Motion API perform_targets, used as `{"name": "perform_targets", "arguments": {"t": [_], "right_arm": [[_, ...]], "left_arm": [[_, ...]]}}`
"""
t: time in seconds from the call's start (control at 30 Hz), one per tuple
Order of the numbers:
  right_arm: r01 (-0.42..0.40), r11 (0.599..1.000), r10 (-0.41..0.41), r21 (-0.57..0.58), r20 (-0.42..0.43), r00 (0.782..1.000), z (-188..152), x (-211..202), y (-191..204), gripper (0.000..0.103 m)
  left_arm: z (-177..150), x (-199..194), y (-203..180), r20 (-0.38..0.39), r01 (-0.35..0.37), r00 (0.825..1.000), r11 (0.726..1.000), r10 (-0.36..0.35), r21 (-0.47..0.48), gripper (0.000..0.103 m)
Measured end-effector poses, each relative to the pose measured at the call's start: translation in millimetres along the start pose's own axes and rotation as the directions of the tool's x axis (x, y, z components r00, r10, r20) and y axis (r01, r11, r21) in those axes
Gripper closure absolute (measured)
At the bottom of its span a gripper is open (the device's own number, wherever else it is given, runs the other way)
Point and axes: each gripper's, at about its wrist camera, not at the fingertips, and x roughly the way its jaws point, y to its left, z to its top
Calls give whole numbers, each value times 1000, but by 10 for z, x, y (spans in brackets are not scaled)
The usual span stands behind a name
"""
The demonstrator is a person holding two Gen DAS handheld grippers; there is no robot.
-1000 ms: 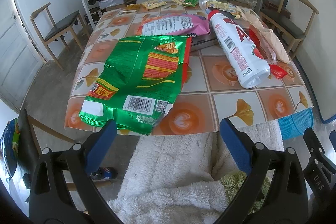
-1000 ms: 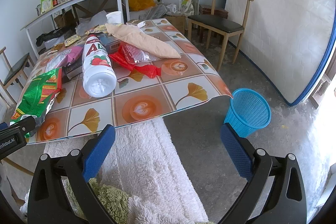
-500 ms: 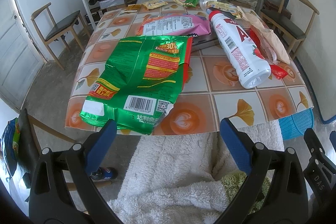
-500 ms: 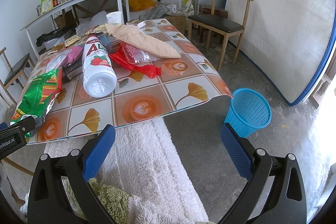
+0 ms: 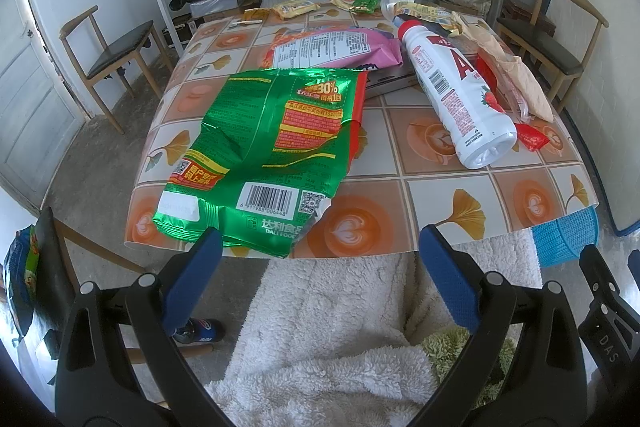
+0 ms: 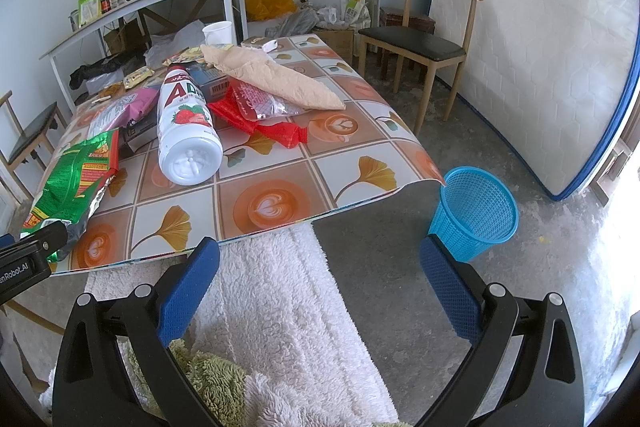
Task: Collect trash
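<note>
Lying just beyond left gripper, green bag.

The left tongs have crept slightly nearer the green snack bag.

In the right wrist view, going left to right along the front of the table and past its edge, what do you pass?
Green snack bag → white drink bottle → red wrapper → blue basket on the floor.
</note>
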Motion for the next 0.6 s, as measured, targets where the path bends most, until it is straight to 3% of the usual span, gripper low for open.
{"name": "perform_targets", "arguments": {"t": [0.6], "right_arm": [[-3, 1000, 3, -2, 4, 1000, 26, -31, 26, 5]], "left_arm": [[3, -1, -3, 3, -1, 1000, 1000, 1, 2, 8]]}}
